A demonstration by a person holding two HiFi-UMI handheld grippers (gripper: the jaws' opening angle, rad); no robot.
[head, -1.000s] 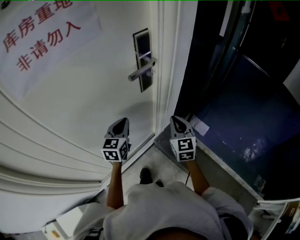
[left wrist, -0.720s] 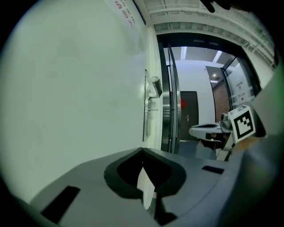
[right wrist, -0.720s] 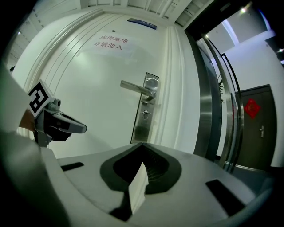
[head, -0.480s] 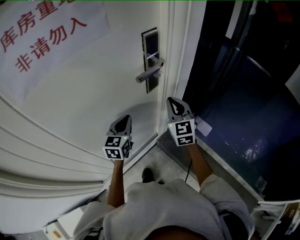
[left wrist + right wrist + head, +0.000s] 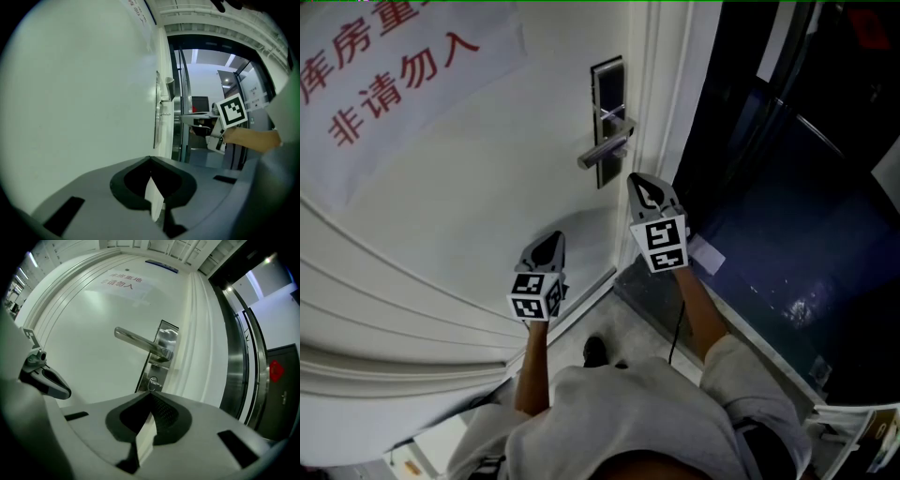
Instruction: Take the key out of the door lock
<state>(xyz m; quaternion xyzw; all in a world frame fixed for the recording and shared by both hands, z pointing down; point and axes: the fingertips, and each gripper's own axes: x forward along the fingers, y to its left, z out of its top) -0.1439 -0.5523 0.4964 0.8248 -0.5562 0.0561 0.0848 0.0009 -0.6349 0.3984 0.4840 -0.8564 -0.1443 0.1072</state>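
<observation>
A white door (image 5: 487, 187) carries a dark lock plate (image 5: 609, 89) with a silver lever handle (image 5: 605, 150). In the right gripper view the key (image 5: 153, 383) sticks out of the plate just below the handle (image 5: 140, 344). My right gripper (image 5: 150, 395) is shut and empty, with its tips just short of the key; in the head view the right gripper (image 5: 642, 186) sits right under the handle. My left gripper (image 5: 546, 242) hangs lower and to the left, off the door, shut with nothing in it. The left gripper view sees the plate (image 5: 157, 112) edge-on.
A white sign with red characters (image 5: 394, 75) is stuck on the door at upper left. The white door frame (image 5: 666, 94) borders a dark glass area (image 5: 787, 187) on the right. A shoe (image 5: 593, 352) and a white slip (image 5: 705, 255) are on the floor.
My right gripper has risen and moved left toward the lock plate. The left gripper has hardly moved. Both stayed shut.
</observation>
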